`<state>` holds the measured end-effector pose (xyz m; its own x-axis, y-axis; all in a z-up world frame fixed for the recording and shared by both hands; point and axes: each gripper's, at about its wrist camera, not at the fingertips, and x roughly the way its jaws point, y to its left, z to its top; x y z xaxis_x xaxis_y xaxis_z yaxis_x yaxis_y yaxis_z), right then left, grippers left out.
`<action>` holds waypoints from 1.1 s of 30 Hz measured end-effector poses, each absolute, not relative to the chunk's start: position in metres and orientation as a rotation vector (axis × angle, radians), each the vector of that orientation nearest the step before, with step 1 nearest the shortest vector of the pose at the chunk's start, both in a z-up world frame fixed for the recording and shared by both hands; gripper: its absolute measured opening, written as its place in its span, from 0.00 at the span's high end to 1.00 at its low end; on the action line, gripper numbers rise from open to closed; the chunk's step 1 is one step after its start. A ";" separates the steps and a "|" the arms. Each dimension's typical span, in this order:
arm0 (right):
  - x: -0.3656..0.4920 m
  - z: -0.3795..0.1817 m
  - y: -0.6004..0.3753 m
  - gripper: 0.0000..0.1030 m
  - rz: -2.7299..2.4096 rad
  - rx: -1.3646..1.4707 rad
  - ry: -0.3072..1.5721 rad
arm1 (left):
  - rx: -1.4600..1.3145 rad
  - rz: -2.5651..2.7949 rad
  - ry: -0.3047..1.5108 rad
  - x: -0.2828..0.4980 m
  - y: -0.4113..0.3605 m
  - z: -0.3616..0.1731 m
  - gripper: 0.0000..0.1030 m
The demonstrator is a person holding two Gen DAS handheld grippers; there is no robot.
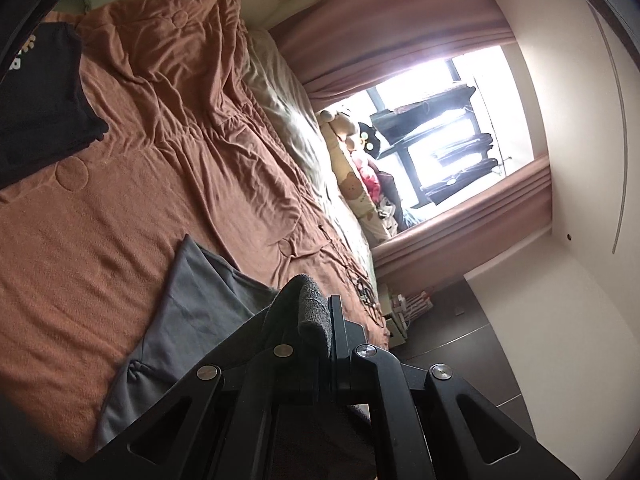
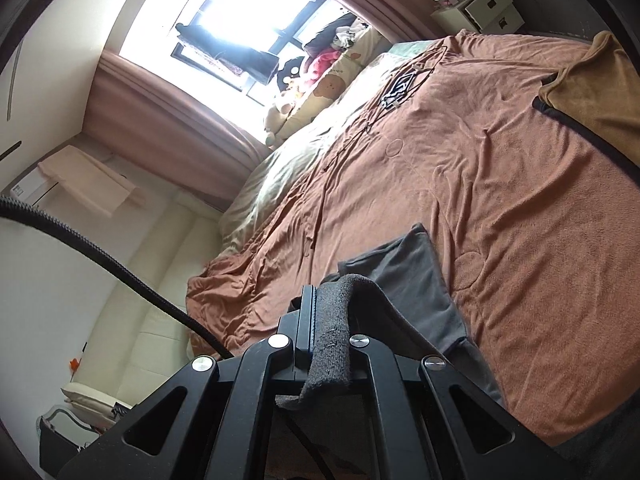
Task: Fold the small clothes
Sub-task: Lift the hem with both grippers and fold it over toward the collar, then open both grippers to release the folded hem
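Observation:
A grey garment (image 1: 192, 312) lies partly spread on the orange-brown blanket (image 1: 152, 152) of a bed. My left gripper (image 1: 320, 300) is shut on its ribbed grey edge (image 1: 314, 312), which bunches over one finger. In the right wrist view the same grey garment (image 2: 416, 280) trails away from my right gripper (image 2: 326, 296), which is shut on another stretch of the ribbed edge (image 2: 336, 332). That edge hangs over the jaw in a folded strip. The cloth between the two grips is hidden behind the gripper bodies.
A folded black garment (image 1: 40, 108) rests on the blanket at the far left. A tan garment with black trim (image 2: 588, 96) lies at the right, and black hangers (image 2: 402, 82) lie farther off. Soft toys (image 2: 320, 80) line the window side. A white nightstand (image 2: 484, 8) stands beyond the bed.

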<state>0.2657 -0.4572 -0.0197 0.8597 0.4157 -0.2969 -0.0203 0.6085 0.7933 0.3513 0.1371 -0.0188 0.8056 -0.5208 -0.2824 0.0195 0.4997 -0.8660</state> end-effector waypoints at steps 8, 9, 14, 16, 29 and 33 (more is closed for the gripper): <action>0.332 -0.050 -0.448 1.00 0.217 0.917 0.566 | -1.019 -0.270 0.657 0.413 0.130 -0.071 0.98; 0.339 -0.052 -0.446 1.00 0.213 0.918 0.574 | -1.025 -0.261 0.666 0.419 0.130 -0.077 0.98; 0.365 -0.062 -0.440 1.00 0.190 0.910 0.605 | -1.002 -0.205 0.706 0.446 0.128 -0.097 0.98; 0.375 -0.066 -0.439 1.00 0.180 0.919 0.618 | -1.000 -0.189 0.724 0.456 0.126 -0.105 0.98; 0.425 -0.066 -0.417 1.00 0.119 0.838 0.687 | -0.968 -0.107 0.816 0.503 0.118 -0.136 0.97; 0.420 -0.047 -0.402 0.76 0.120 0.727 0.703 | -0.894 -0.130 0.884 0.506 0.108 -0.134 0.83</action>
<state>0.4200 -0.4021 -0.0467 0.7666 0.3348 -0.5479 0.1336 0.7515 0.6461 0.5065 0.1080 -0.1336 0.6512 -0.4430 -0.6162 -0.2476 0.6435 -0.7243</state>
